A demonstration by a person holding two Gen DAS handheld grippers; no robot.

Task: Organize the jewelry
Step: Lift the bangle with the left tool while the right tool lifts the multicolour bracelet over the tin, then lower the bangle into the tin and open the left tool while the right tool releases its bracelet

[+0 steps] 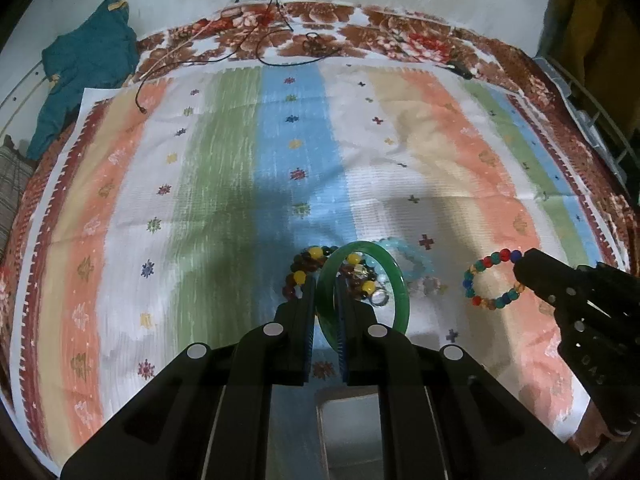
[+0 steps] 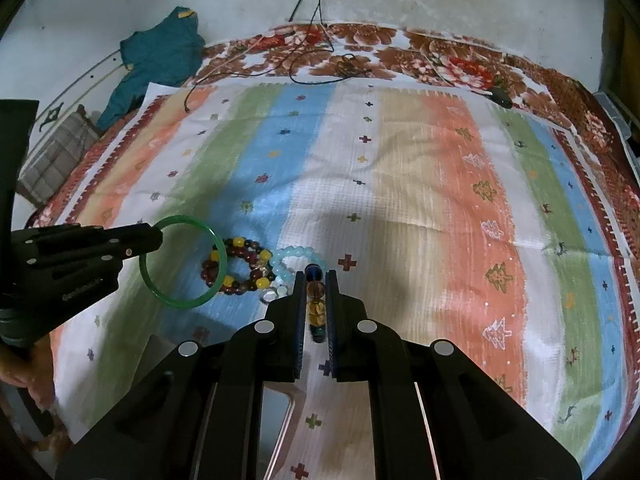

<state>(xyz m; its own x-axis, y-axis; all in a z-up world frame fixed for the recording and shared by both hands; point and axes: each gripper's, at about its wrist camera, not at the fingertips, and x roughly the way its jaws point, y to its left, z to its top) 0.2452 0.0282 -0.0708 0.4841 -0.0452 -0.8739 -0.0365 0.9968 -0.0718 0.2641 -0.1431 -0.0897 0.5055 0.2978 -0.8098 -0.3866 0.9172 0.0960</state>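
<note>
My left gripper (image 1: 325, 294) is shut on a green bangle (image 1: 360, 247), which stands on edge between its blue pads, lifted over the cloth. The right wrist view shows the same gripper (image 2: 154, 238) and bangle (image 2: 184, 301) at the left. My right gripper (image 2: 315, 276) is shut on a multicoloured bead bracelet (image 2: 315, 288). From the left wrist view that bracelet (image 1: 498, 258) hangs as a loop from the right gripper (image 1: 518, 266). On the cloth lie a brown-and-yellow bead bracelet (image 1: 299, 277) (image 2: 239, 243) and a light blue bead bracelet (image 1: 400, 245) (image 2: 296, 252).
A striped cloth (image 1: 200, 160) covers a flowered blanket (image 1: 400, 36). Black cables (image 1: 280, 40) and a teal garment (image 1: 88, 64) lie at the far side. A pale box (image 2: 280, 420) sits below my grippers. A hand (image 2: 36, 368) holds the left gripper. Small clear beads (image 1: 378, 298) lie by the bracelets.
</note>
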